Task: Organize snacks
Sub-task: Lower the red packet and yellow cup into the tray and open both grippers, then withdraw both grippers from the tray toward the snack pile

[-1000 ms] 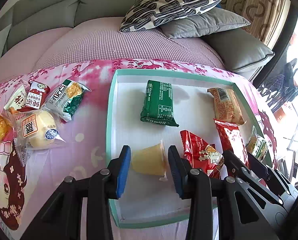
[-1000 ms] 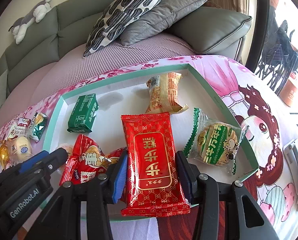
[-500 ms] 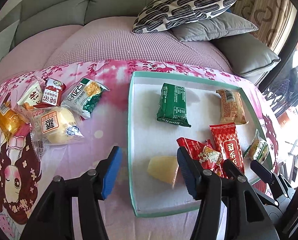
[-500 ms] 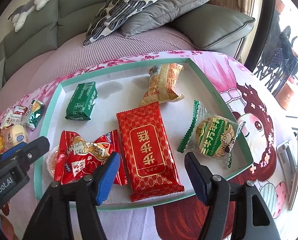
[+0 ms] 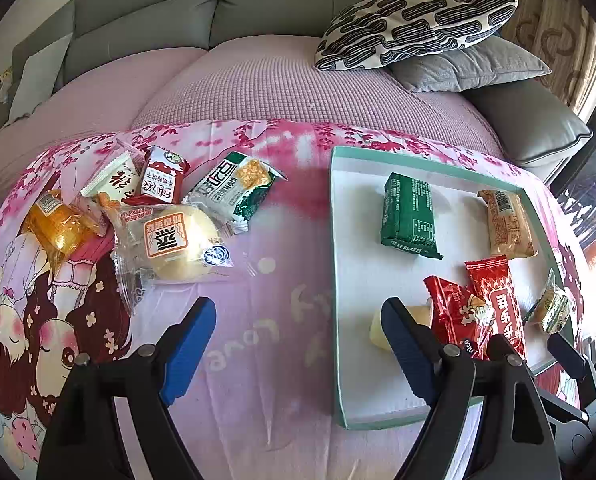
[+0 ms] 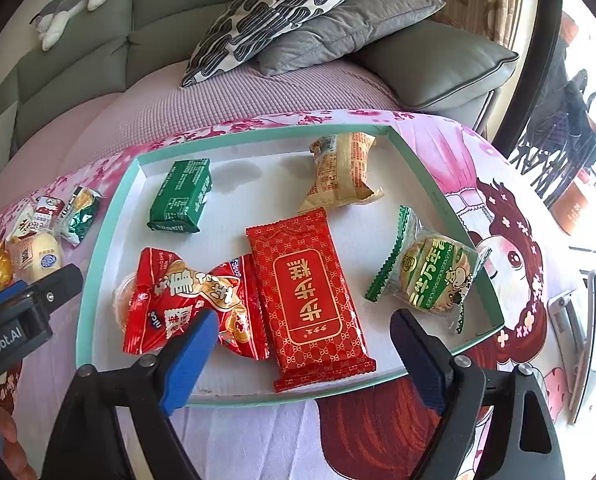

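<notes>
Nearby, crinkled red snack packet (image 6: pixel 194 304) in tray (image 6: pixel 110 216).

I opened both grippers, leaving the jelly cup (image 5: pixel 401 322) and red packet (image 6: pixel 307 294) in the tray (image 6: pixel 110 224), and drew back.

A patterned pillow (image 5: pixel 413 26) leans on a grey cushion (image 5: pixel 469 66) on the sofa (image 5: pixel 258 4).

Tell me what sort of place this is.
Most likely a home living room. A grey sofa with a patterned cushion and a plush toy on its backrest stands behind a cloth-covered table, where a tray holds snacks.
</notes>
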